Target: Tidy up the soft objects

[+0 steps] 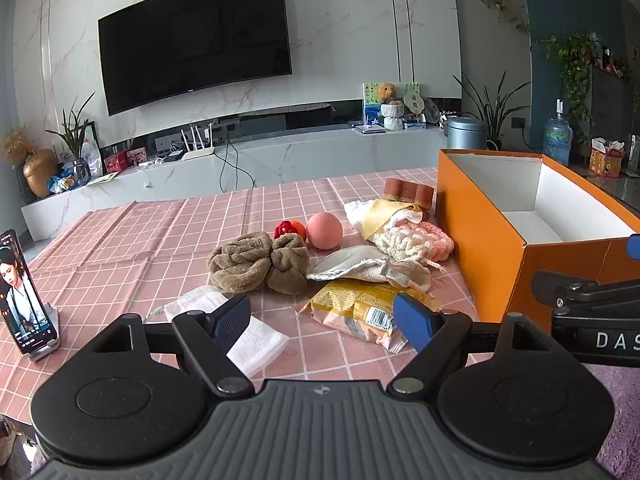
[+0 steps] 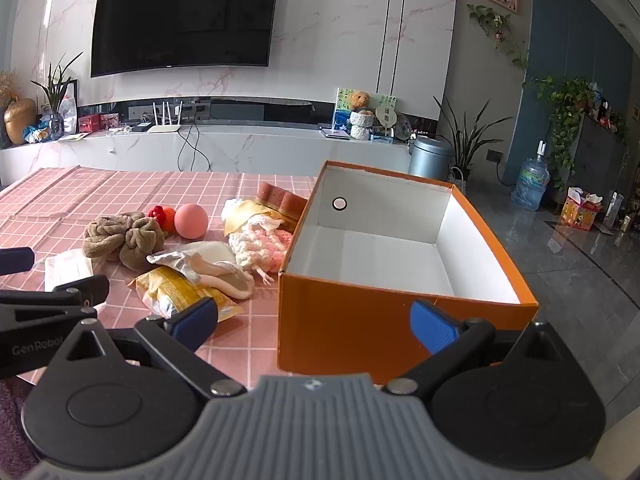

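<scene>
At lower centre of each wrist view, the left claw (image 1: 322,320) and right claw (image 2: 314,322) are hanging released above the desk (image 1: 120,236); the soft objects (image 1: 260,260) are lying mid-frame, left of the orange box (image 2: 360,320).

Big dark TV (image 2: 182,16) is hanging on a white marble wall (image 2: 332,20). Below the TV a long white marble console (image 2: 248,148) is running w/ a router (image 2: 164,120) just under the TV. Right of the TV, a teddy bear (image 2: 360,100) is sitting on the console; farther right, grey bin (image 2: 430,156), plants, water jug (image 2: 532,178) on glossy grey floor (image 2: 580,264). Daylight is reflecting off it.
</scene>
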Motion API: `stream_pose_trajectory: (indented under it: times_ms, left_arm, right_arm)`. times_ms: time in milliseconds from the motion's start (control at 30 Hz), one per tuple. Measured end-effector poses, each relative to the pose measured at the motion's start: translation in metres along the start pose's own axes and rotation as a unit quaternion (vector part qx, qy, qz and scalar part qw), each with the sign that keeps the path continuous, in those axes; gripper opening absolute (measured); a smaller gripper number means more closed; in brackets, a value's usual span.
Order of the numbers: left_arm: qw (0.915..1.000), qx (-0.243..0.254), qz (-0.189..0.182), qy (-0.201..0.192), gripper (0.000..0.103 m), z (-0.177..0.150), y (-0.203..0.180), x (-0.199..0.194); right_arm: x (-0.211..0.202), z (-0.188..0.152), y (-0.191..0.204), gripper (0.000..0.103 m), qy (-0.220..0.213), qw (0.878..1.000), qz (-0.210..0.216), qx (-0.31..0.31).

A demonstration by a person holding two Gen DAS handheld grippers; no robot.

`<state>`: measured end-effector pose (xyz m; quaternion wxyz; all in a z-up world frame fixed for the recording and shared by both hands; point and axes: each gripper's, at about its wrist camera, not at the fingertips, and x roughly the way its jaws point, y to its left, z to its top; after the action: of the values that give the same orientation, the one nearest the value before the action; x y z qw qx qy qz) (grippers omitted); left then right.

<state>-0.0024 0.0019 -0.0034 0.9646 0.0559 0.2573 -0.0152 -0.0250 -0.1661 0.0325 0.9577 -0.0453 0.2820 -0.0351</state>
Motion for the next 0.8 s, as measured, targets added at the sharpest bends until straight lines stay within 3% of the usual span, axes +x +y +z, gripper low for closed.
stream_pose_trajectory:
  times_ms: [800]
  left_arm:
    - [1.0000, 0.002, -0.005, 0.000, 0.095, -0.0007, -0.0058, 0.0010]
  right_arm:
    - [0.0018, 0.0004, 0.0024, 0.101, 0.001, 1.000, -0.003, -0.005]
